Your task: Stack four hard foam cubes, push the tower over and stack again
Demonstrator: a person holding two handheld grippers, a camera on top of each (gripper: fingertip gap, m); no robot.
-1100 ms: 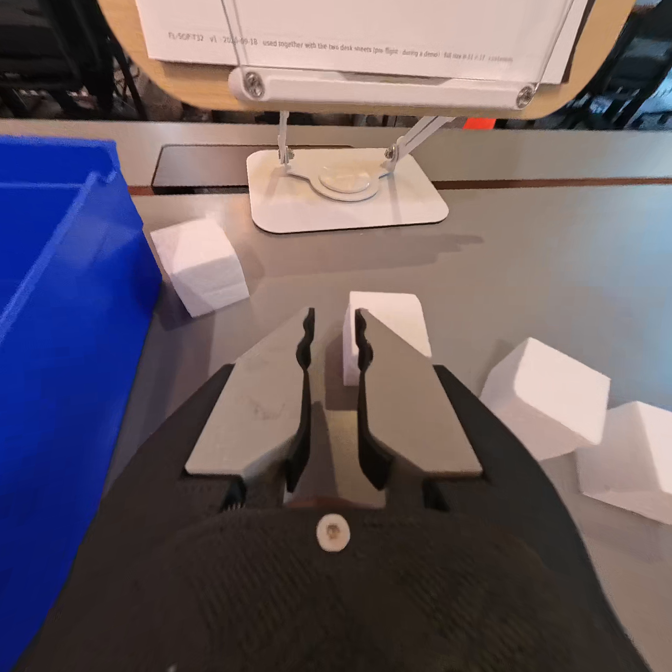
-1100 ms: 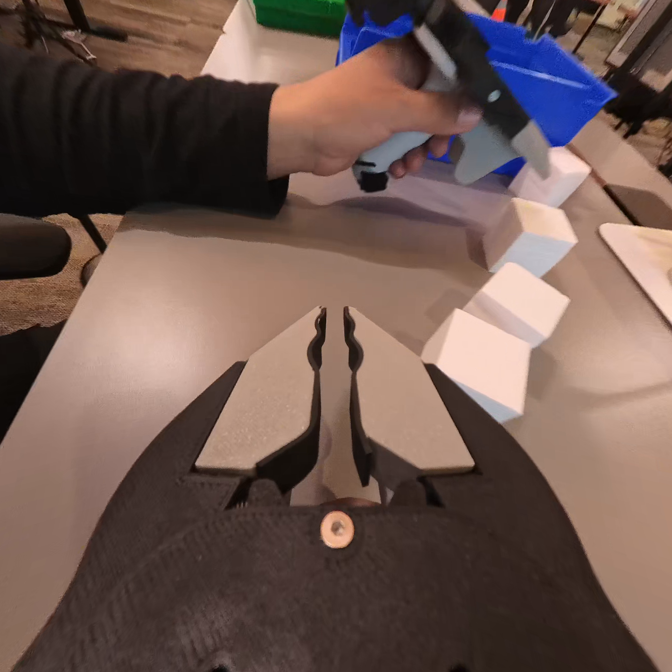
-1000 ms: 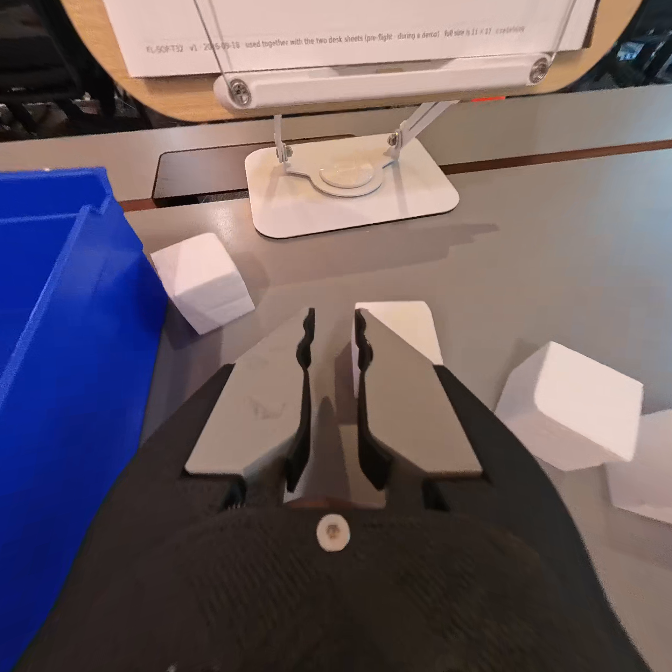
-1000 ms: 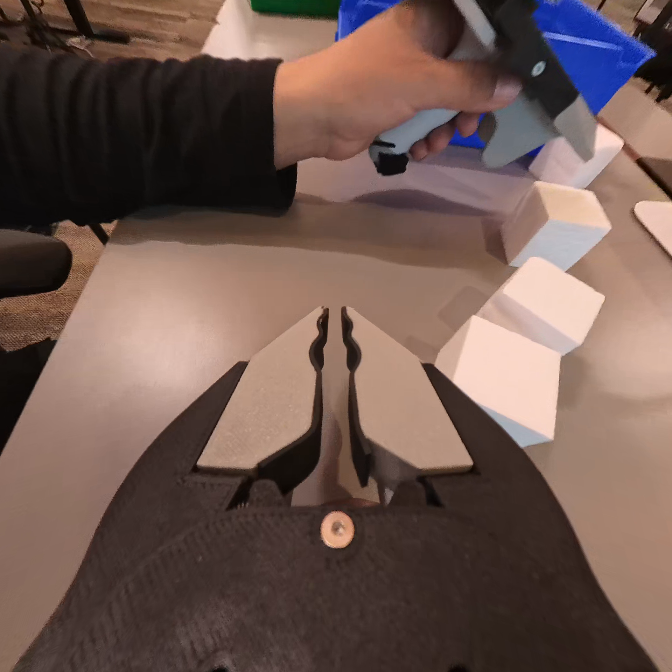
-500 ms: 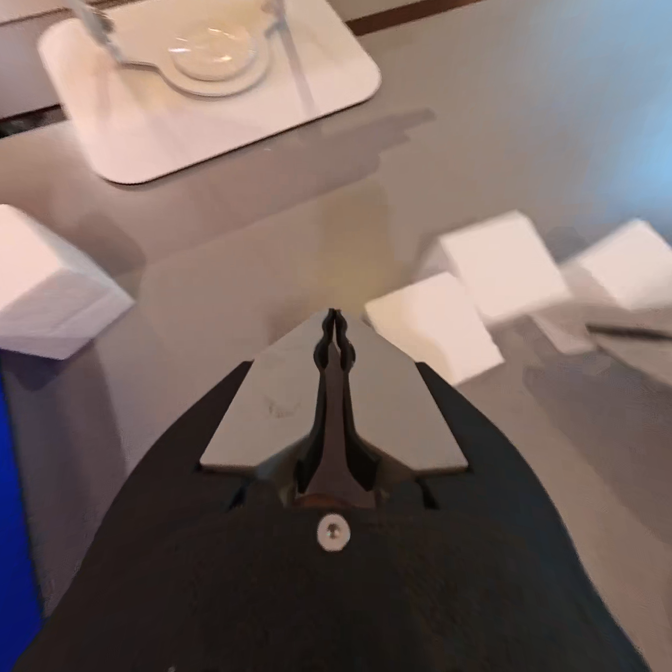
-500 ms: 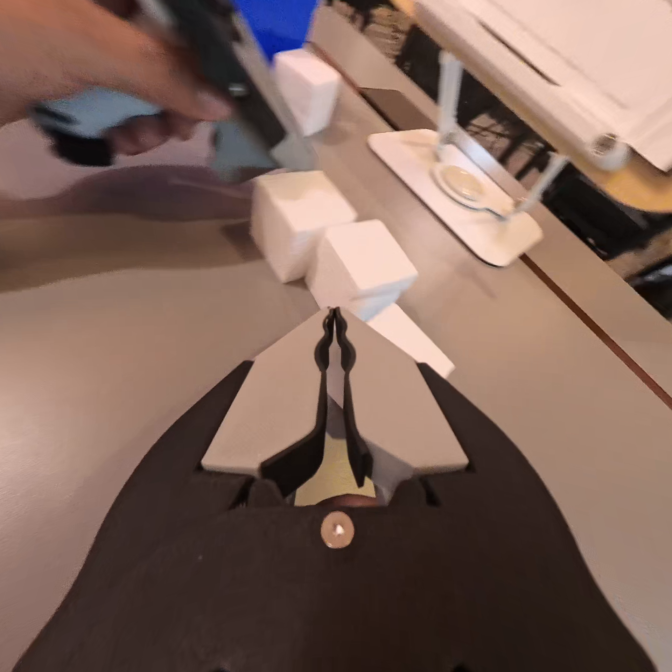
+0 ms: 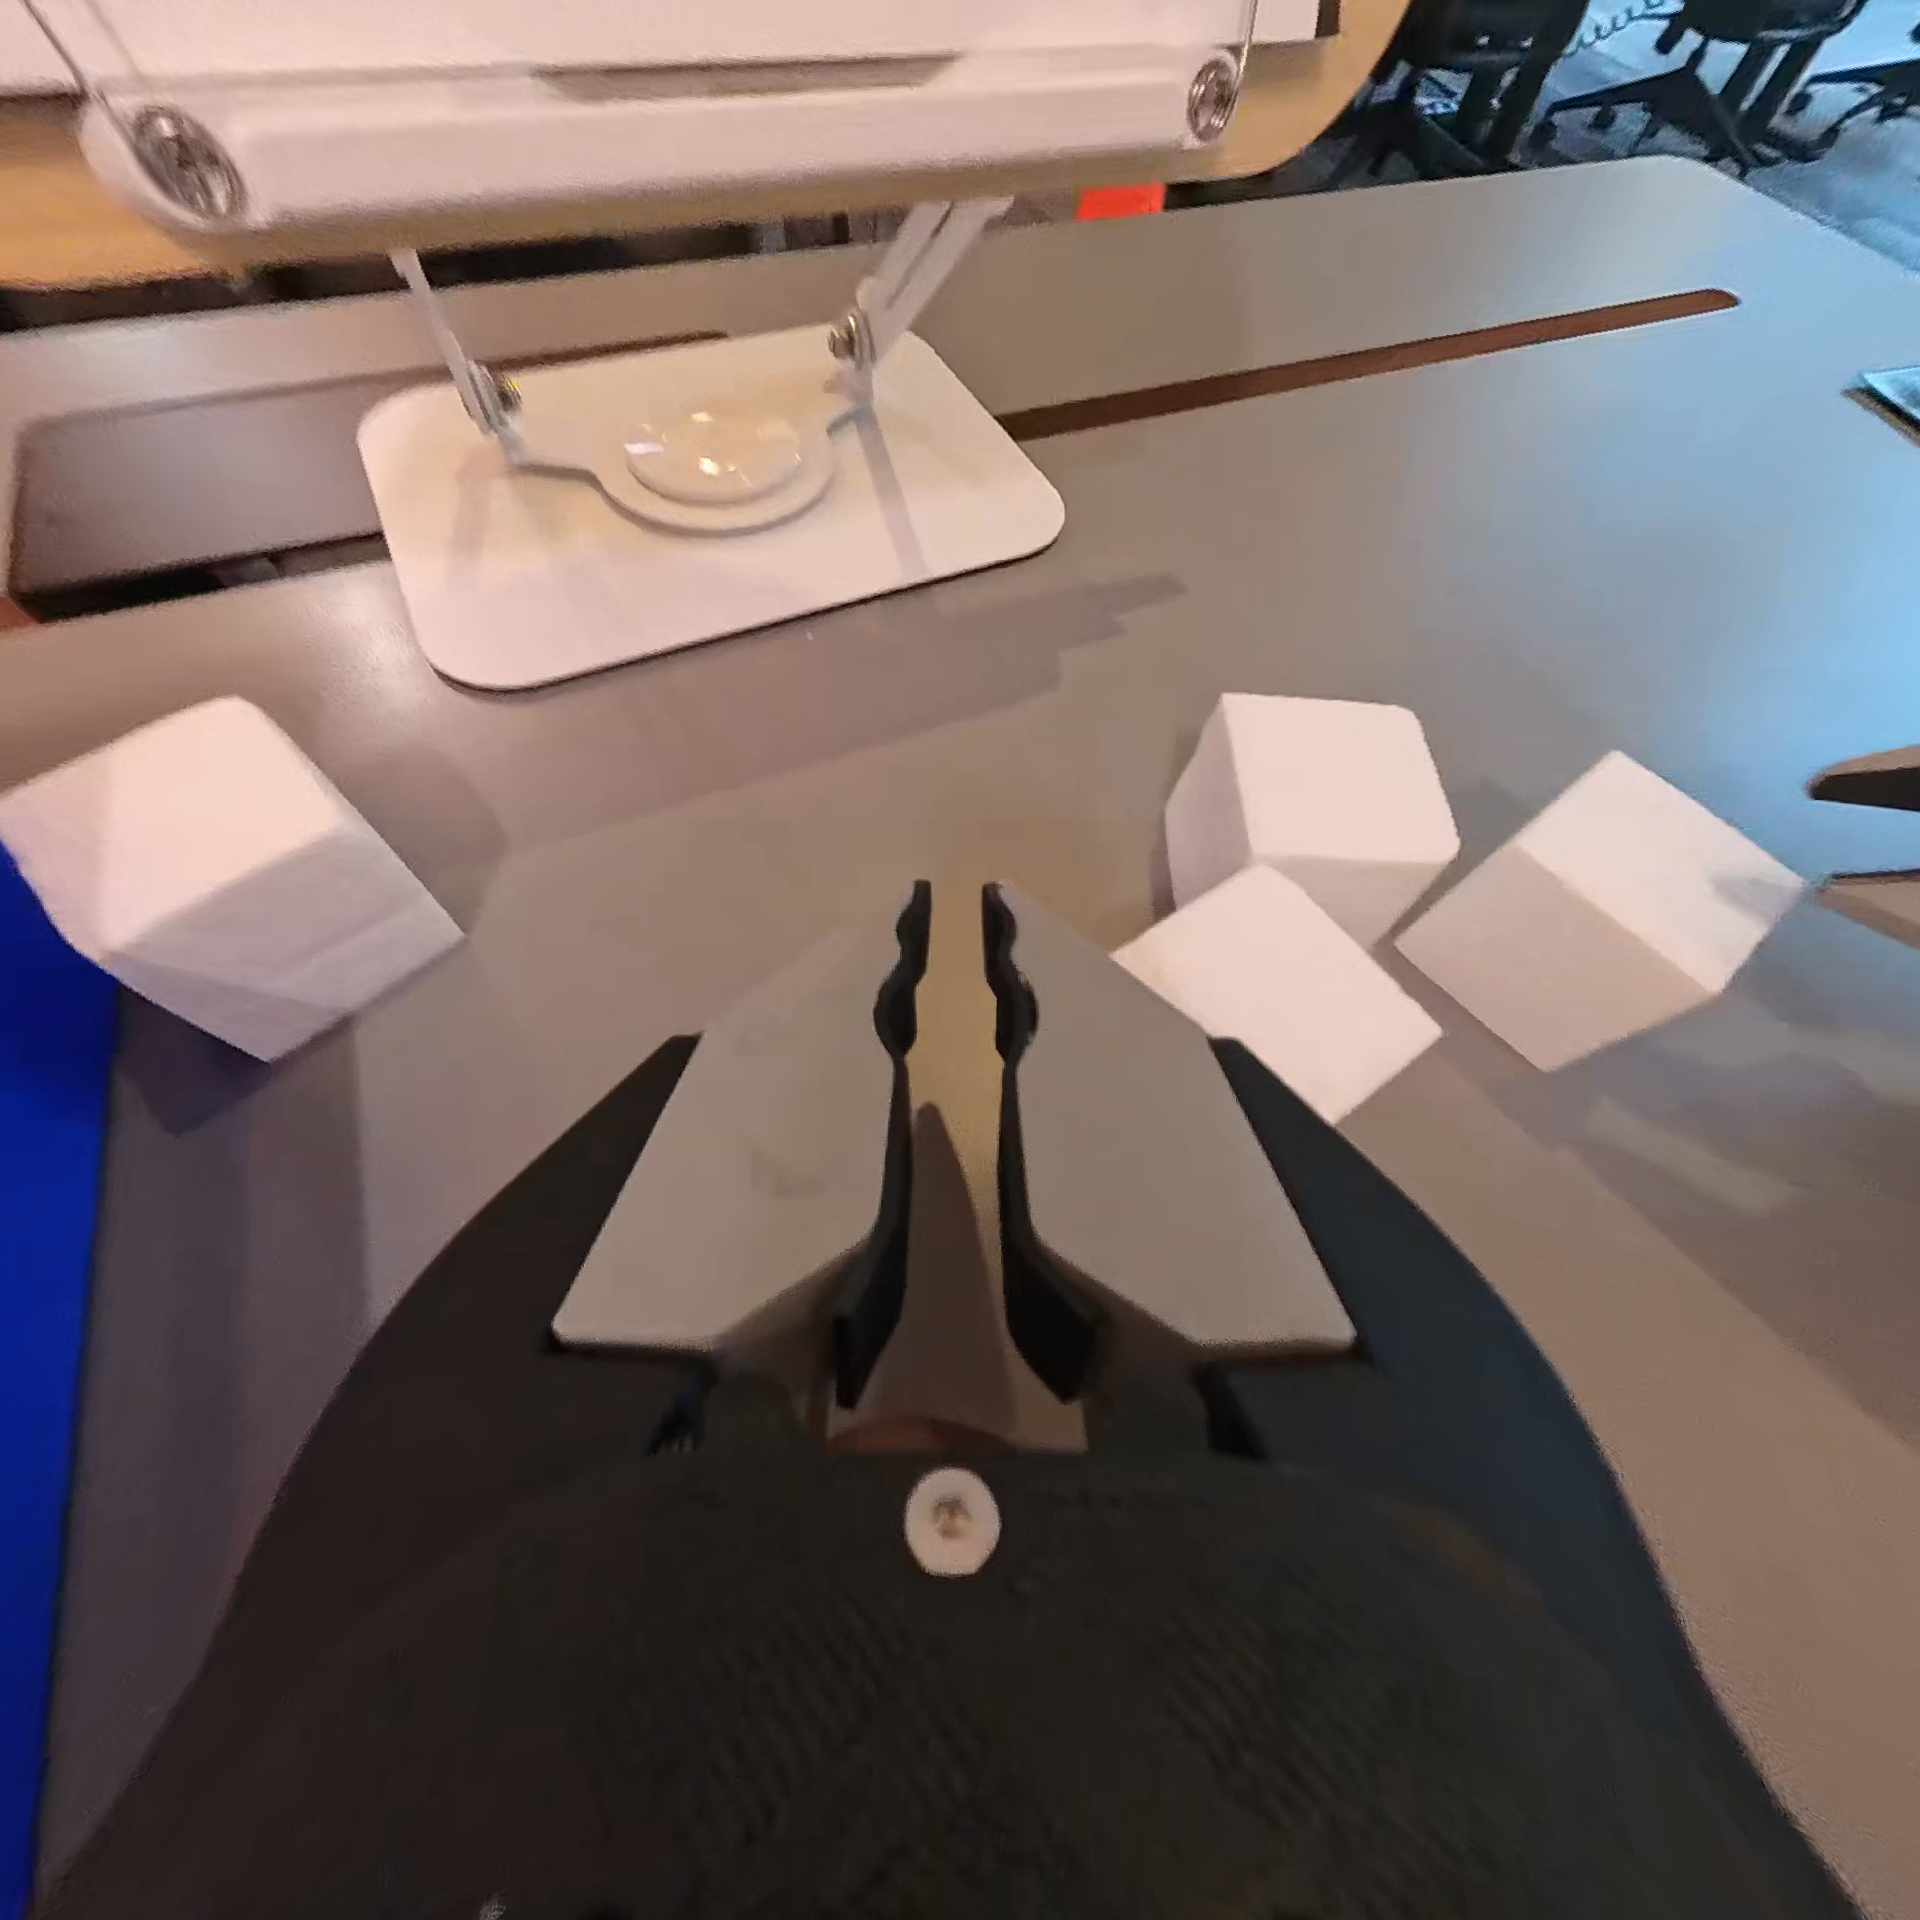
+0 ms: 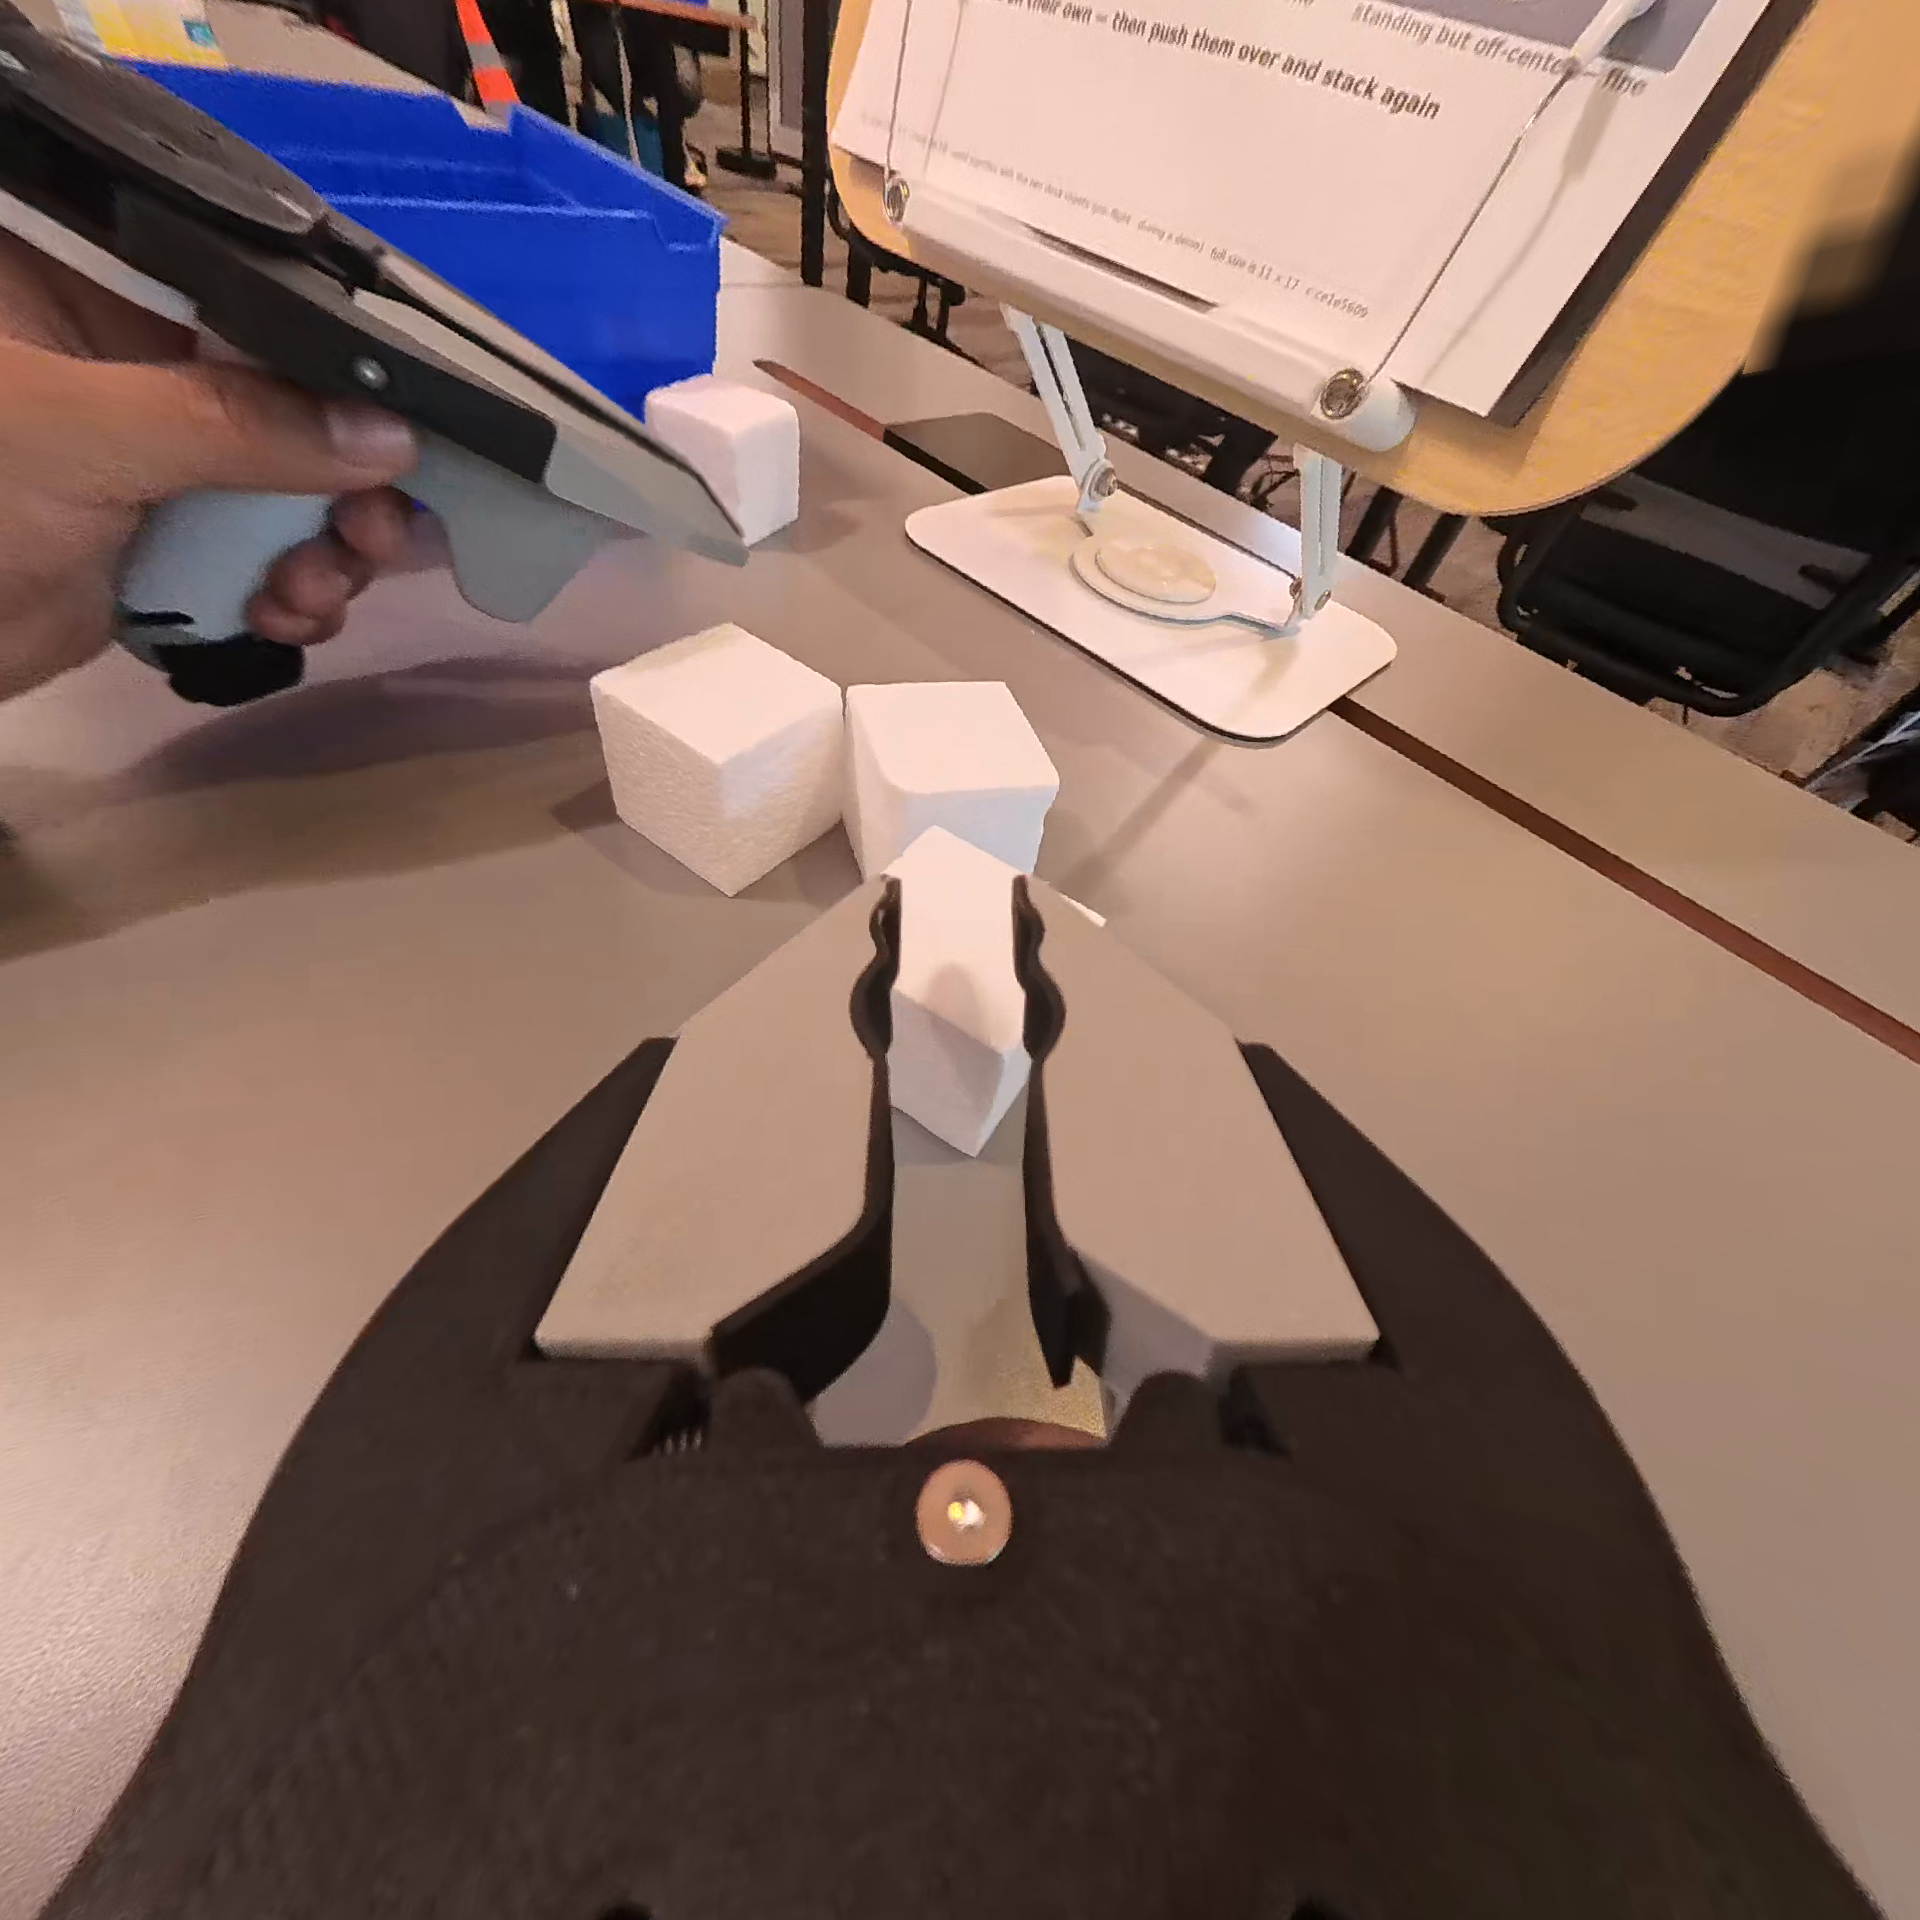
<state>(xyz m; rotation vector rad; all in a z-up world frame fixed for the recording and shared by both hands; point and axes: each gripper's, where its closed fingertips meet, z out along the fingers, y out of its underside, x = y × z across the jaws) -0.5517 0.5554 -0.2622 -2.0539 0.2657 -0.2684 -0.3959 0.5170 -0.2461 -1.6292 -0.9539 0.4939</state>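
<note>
1. Printed writing is carried by the white sheet [image 8: 1247,156] clipped on the tan document stand [image 8: 1143,582]; no brand marks are seen on the cubes or grippers.
2. Far left, a blue bin [image 8: 499,229] is cut off by the frame, with one foam cube [image 7: 218,873] parked just beside it on the grey table [image 7: 1455,520].
3. The left gripper [image 7: 951,904] is held above bare table with only a narrow gap between its fingers, nothing in it; in the right wrist view it's gripped by a hand [image 8: 156,457].
4. Right of it, three cubes are bunched close together: near cube [image 7: 1278,987], back cube [image 7: 1309,800], right cube [image 7: 1600,904].
5. The right gripper [image 8: 951,904] is spread apart around the right cube, pads maybe just touching; contact is hard to make out.
6. Office chairs [image 7: 1714,73] are blurred in the background.
</note>
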